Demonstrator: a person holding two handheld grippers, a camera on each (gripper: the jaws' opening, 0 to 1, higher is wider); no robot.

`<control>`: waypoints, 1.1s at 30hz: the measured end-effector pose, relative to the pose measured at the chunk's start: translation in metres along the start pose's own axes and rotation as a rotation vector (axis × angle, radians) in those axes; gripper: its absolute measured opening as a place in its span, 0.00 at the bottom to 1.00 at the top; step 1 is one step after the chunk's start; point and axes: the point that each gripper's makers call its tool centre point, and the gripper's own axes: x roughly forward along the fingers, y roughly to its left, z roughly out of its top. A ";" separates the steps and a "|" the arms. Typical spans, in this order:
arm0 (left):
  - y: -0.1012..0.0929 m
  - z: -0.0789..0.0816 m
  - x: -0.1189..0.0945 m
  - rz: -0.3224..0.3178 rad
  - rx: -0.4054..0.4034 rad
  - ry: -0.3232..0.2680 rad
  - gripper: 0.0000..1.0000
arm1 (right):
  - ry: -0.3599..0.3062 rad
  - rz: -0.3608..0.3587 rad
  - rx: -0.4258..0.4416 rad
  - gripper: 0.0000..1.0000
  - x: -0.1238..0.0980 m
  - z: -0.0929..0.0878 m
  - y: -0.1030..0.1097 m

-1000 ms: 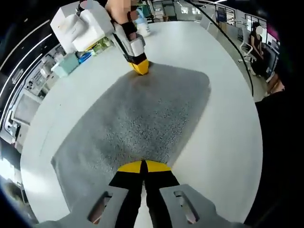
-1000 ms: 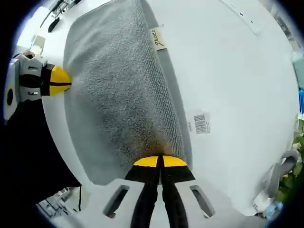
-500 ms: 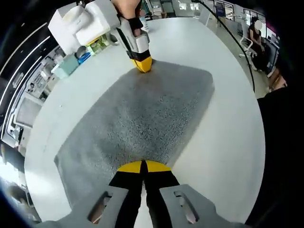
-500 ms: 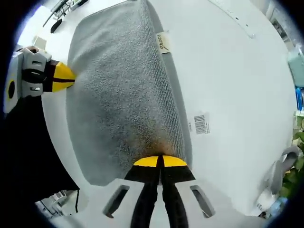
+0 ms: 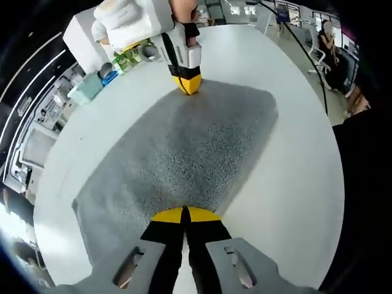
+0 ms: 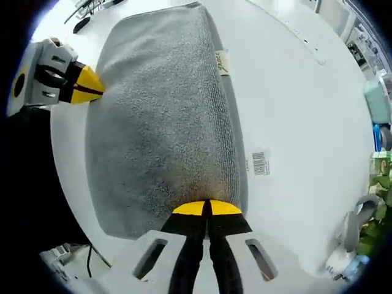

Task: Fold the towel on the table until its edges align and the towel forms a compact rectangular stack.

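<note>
In the right gripper view the right tool [image 6: 205, 209] covers the near edge of the grey towel [image 6: 159, 122], so the cloth between its closed tips is hidden. The left tool [image 5: 185, 214] does the same in the left gripper view. The print on the towel's small label [image 6: 221, 62] and on the barcode sticker [image 6: 260, 163] is too small to read. Items at the far edge of the tabletop [image 5: 294, 184], beside the teal box [image 5: 86, 90], are blurred and partly covered by the right tool's body.
</note>
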 end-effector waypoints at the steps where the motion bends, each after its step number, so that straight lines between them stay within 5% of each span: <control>1: 0.000 0.000 0.000 0.000 0.000 0.002 0.01 | 0.010 0.001 0.000 0.00 0.000 -0.001 0.002; 14: 0.002 -0.004 -0.002 0.003 -0.017 -0.005 0.01 | 0.009 0.002 0.024 0.00 -0.001 -0.009 0.010; 27: 0.003 -0.004 -0.002 -0.019 -0.096 -0.085 0.01 | -0.118 -0.102 0.022 0.00 -0.002 -0.009 0.010; 33: 0.003 -0.004 -0.002 -0.012 -0.069 -0.078 0.01 | -0.165 -0.155 0.018 0.00 -0.002 -0.008 0.010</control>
